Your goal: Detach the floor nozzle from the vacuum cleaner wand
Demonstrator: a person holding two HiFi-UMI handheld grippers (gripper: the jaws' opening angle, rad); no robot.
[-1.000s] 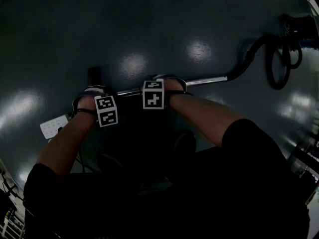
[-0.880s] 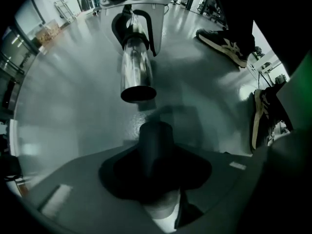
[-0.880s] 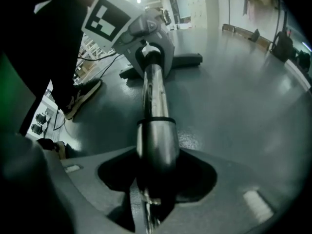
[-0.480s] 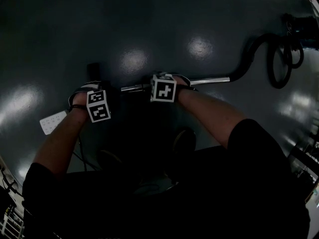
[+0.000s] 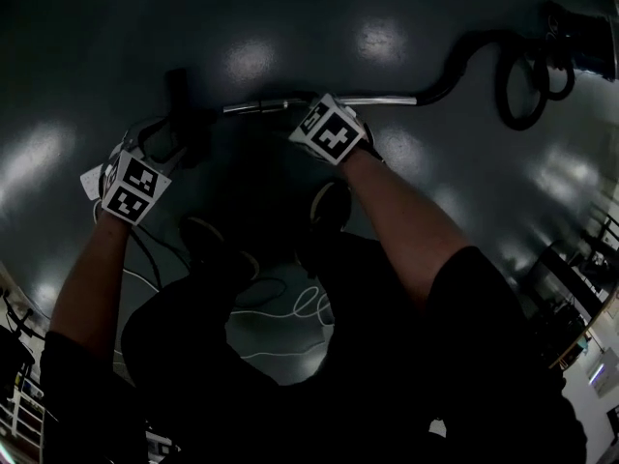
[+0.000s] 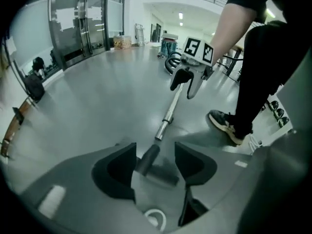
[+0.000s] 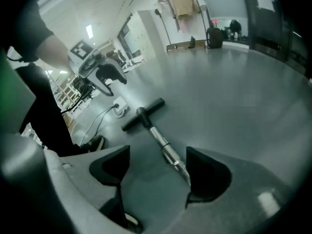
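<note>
The left gripper (image 6: 155, 150) hangs above the floor with its jaws wide apart. They have just been opening, and nothing is pinched between them. The nozzle (image 6: 152, 164) lies on the floor below, framed in the gap between the jaws. The wand (image 6: 169, 112) runs away beyond the jaw tips towards the other gripper.

The right gripper (image 7: 157, 155) is in the same condition: its jaws have just been opening, stand fully spread and touch nothing. Seen along them, the wand passes under the gap, closer to the jaw on the view's right. The nozzle lies crosswise well beyond the tips.

Progress probably turns on the joint between the two parts, and the views disagree about it. In the left gripper view the wand's collared end seems to stop just short of the nozzle's dark neck, slightly out of line with it. That suggests the parts are already apart. In the right gripper view the neck and tube look end to end and touching, so a clean separation cannot be confirmed.

If the joint is free, the task is essentially done and only moving the nozzle clear might remain. If it is not, both grippers would have to come back down. One would grip the neck, the other the tube, and they would pull apart.
</note>
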